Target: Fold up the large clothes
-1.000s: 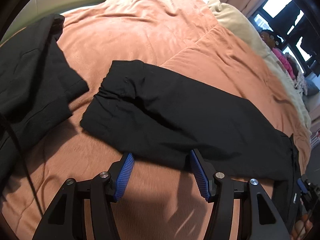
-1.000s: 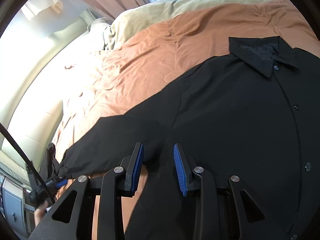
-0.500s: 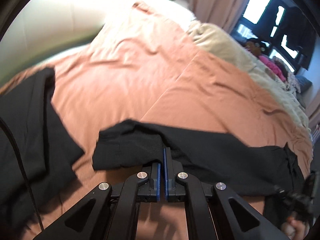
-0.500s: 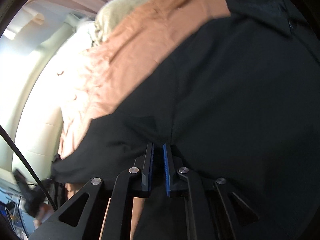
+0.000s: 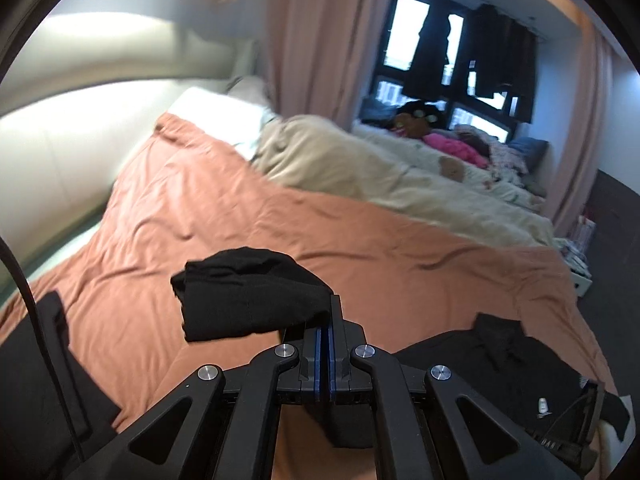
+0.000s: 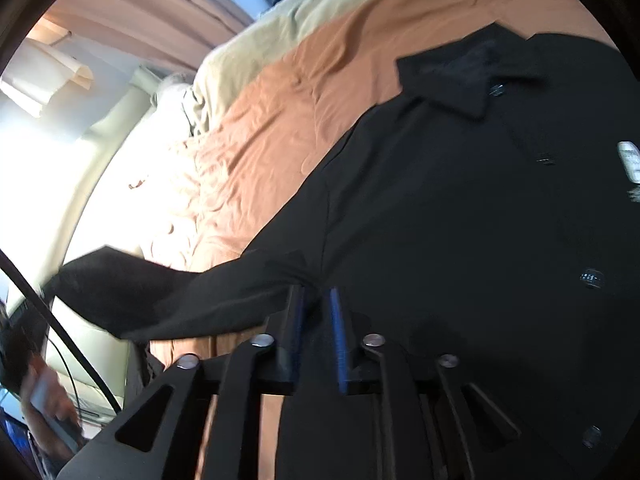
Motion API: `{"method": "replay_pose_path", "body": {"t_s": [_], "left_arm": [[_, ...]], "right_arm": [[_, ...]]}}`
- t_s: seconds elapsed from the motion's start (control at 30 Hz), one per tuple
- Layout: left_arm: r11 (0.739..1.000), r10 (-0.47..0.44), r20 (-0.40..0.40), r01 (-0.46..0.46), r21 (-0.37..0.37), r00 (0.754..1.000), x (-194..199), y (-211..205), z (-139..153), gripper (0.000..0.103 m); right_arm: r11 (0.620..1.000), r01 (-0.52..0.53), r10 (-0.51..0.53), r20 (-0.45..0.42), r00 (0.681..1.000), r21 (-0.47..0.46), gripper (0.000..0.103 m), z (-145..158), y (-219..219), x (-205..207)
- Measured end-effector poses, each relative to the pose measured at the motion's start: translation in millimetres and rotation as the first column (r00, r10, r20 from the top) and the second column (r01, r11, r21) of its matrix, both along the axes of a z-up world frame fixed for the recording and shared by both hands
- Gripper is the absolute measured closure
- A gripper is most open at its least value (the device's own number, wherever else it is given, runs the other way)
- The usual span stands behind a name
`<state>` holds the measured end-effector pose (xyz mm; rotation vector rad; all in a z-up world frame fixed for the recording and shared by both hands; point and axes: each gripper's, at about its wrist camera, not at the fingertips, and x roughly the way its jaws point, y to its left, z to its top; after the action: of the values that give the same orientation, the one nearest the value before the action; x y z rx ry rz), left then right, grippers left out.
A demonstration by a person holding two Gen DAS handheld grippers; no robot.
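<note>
A large black button-up shirt (image 6: 460,216) lies face up on the orange bedspread (image 6: 280,120), collar (image 6: 456,76) toward the far side. My left gripper (image 5: 325,344) is shut on the shirt's sleeve (image 5: 248,300) and holds its cuff end lifted above the bed. The shirt body shows at the lower right of the left wrist view (image 5: 512,376). My right gripper (image 6: 318,320) sits near the armpit where the sleeve (image 6: 160,292) joins the body, with black cloth between its blue pads; the jaws stand a narrow gap apart.
A beige duvet (image 5: 400,176) and white pillows (image 5: 216,116) lie at the far side of the bed. Another dark garment (image 5: 36,380) lies at the left. Pink curtains (image 5: 316,40) and a window with hanging clothes stand beyond. A cream headboard (image 5: 60,152) is on the left.
Both grippers closed onto the shirt from open. My left gripper has lifted the sleeve off the bed and tilted up toward the room. The right gripper's jaws now stand slightly wider than half a second ago.
</note>
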<state>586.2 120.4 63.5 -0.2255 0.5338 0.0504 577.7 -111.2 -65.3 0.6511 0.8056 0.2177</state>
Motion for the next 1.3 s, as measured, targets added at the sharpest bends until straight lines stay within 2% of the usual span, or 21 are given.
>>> {"method": "replay_pose_path", "body": {"t_s": [0.03,0.1,0.2,0.33,0.47,0.73,0.87,0.97,1.03,1.07,1.1,1.17,1.27,1.3], "left_arm": [[1.0,-0.025,0.013,0.025,0.003,1.0,2.8,-13.7,9.6,0.102],[0.998,-0.063,0.027,0.063,0.011,0.998,5.5,-37.5,23.5,0.101],[0.992,-0.122,0.046,0.12,0.04,0.991,9.6,-76.5,41.4,0.101],[0.976,-0.209,0.066,0.204,0.076,0.976,13.1,-130.5,58.7,0.101],[0.954,-0.288,0.062,0.281,0.101,0.956,20.9,-184.2,67.3,0.101],[0.895,-0.437,0.027,0.432,0.107,0.899,37.9,-282.3,59.3,0.101],[0.846,-0.527,-0.014,0.526,0.092,0.85,43.5,-332.9,44.0,0.101],[0.775,-0.624,-0.101,0.63,0.052,0.775,51.9,-370.9,22.8,0.1],[0.707,-0.697,-0.176,0.707,-0.009,0.695,53.2,-392.9,0.6,0.088],[0.681,-0.723,-0.203,0.731,-0.045,0.661,50.2,-399.4,-10.5,0.066],[0.674,-0.728,-0.22,0.736,-0.06,0.649,49.8,-401.1,-17.5,0.039],[0.684,-0.72,-0.222,0.727,-0.062,0.658,43.9,-397.1,-30.9,0.023],[0.703,-0.701,-0.239,0.708,-0.07,0.672,38.3,-380.7,-42.8,0.023],[0.719,-0.685,-0.242,0.691,-0.072,0.687,35.6,-371.2,-46.2,0.023]], "right_arm": [[1.0,0.006,-0.006,0.007,1.0,-0.009,0.052,3.3,-4.6,-8.0],[0.999,0.042,-0.041,0.04,0.998,-0.013,0.031,9.0,-22.4,-31.9],[0.997,0.081,-0.081,0.081,0.993,0.006,0.031,10.6,-51.3,-63.8],[0.989,0.148,-0.149,0.062,0.987,0.029,0.031,-9.1,-83.1,-93.4],[0.968,0.245,-0.247,0.039,0.968,0.063,0.031,-19.2,-127.2,-100.5],[0.92,0.346,-0.356,0.025,0.934,0.184,0.031,-34.6,-172.4,-101.5],[0.891,0.389,-0.401,0.005,0.916,0.235,0.031,-49.1,-189.9,-122.9],[0.865,0.422,-0.435,-0.014,0.9,0.271,0.031,-53.7,-203.0,-131.1],[0.852,0.437,-0.452,-0.018,0.892,0.287,0.031,-55.4,-208.5,-134.6],[0.849,0.441,-0.456,-0.017,0.89,0.29,0.031,-53.9,-209.2,-138.4],[0.846,0.446,-0.462,-0.015,0.887,0.293,0.031,-53.3,-210.2,-139.2],[0.838,0.456,-0.474,-0.016,0.881,0.298,0.031,-54.1,-213.3,-143.1],[0.827,0.469,-0.484,-0.029,0.874,0.309,0.031,-60.4,-216.7,-143.9],[0.825,0.471,-0.485,-0.035,0.874,0.314,0.031,-62.1,-216.1,-145.3]]}}
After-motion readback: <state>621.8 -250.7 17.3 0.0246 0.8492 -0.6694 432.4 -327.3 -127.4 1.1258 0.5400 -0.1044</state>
